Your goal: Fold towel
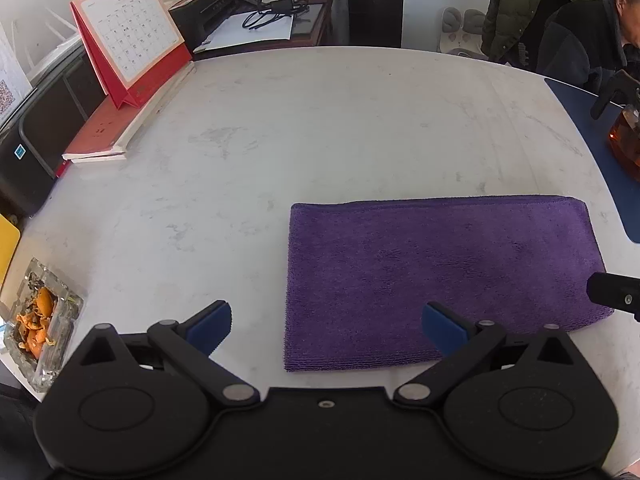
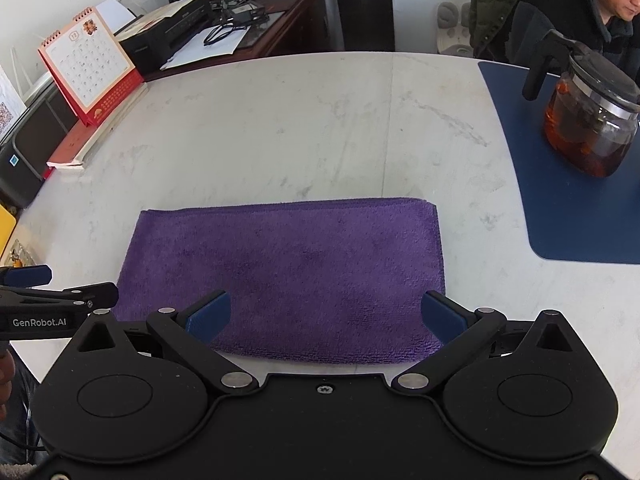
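A purple towel (image 1: pixel 440 276) lies folded into a flat rectangle on the white table (image 1: pixel 320 120); it also shows in the right wrist view (image 2: pixel 288 268). My left gripper (image 1: pixel 326 326) is open and empty, above the towel's near left corner. My right gripper (image 2: pixel 326 316) is open and empty, over the towel's near edge, with its right finger near the near right corner. The left gripper's side shows at the left edge of the right wrist view (image 2: pixel 52 300). The right gripper's tip shows at the right edge of the left wrist view (image 1: pixel 612 290).
A red desk calendar (image 1: pixel 128 36) stands on a red book (image 1: pixel 116 128) at the far left. A glass ashtray with orange peel (image 1: pixel 36 320) sits near left. A glass teapot (image 2: pixel 588 120) stands on a blue mat (image 2: pixel 560 208) at right. A man (image 2: pixel 600 4) sits behind it.
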Motion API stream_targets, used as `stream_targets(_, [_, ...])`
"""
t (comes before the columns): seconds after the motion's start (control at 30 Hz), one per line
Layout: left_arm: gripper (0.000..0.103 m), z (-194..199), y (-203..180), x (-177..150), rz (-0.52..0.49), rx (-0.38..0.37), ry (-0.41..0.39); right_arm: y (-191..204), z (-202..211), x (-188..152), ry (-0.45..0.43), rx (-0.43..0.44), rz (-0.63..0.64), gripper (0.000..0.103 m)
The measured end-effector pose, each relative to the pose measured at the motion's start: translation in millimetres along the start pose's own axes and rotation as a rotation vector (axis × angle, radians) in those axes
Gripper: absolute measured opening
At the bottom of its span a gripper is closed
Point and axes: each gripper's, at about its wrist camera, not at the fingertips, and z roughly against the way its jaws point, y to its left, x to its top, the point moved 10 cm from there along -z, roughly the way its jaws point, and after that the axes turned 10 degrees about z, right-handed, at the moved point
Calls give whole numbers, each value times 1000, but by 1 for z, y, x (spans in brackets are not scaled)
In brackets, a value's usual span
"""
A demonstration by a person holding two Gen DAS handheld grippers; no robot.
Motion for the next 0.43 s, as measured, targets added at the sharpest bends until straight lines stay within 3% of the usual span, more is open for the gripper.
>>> stream_targets(0.43, [102,1,0,-2,-12,-2,-21,-3,-1,-4,8,2,-11,103])
